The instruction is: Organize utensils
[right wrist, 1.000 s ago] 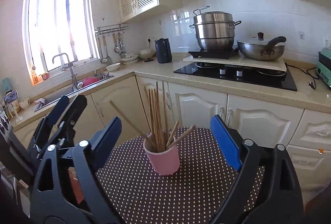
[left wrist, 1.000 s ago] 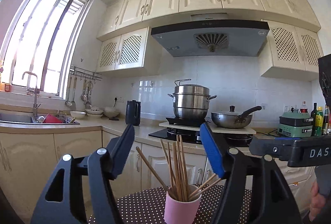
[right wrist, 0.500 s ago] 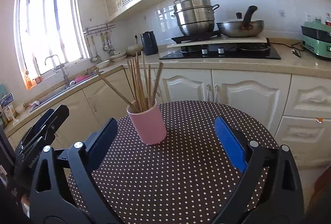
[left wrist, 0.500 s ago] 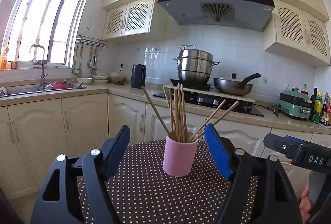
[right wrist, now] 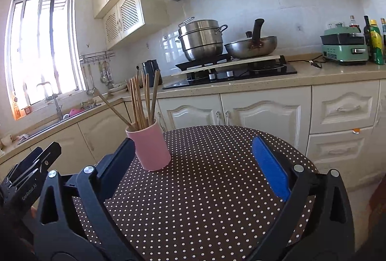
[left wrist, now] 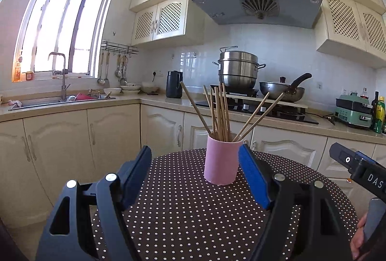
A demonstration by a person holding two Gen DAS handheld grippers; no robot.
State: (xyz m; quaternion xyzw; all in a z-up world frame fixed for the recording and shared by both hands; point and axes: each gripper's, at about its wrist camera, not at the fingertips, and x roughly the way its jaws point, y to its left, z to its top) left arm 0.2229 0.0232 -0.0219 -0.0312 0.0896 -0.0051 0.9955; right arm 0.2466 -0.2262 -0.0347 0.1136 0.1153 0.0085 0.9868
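Left gripper jaws spread wide, nothing pinched; the pink cup stands upright just past the tips, closer to the blue-padded finger, not touched. Right gripper jaws opening, nearly full spread, nothing between them but bare cloth; in this view the pink cup sits just beyond the dark finger on the window side, apart from the pads.

Chopsticks stand bundled in the cup, a few leaning out over the rim. Cup rests on the round table with brown polka-dot cloth, on the cabinet side of it.

Left wrist view only: the other gripper's body at frame edge beside the cup's far side, a hand on its handle; sink with tap well behind the cup by the window. Right wrist view only: drawers under the counter, and the green appliance seen more fully. Both views: steel steamer pot and wok on the stove behind the cup, black kettle beside them.
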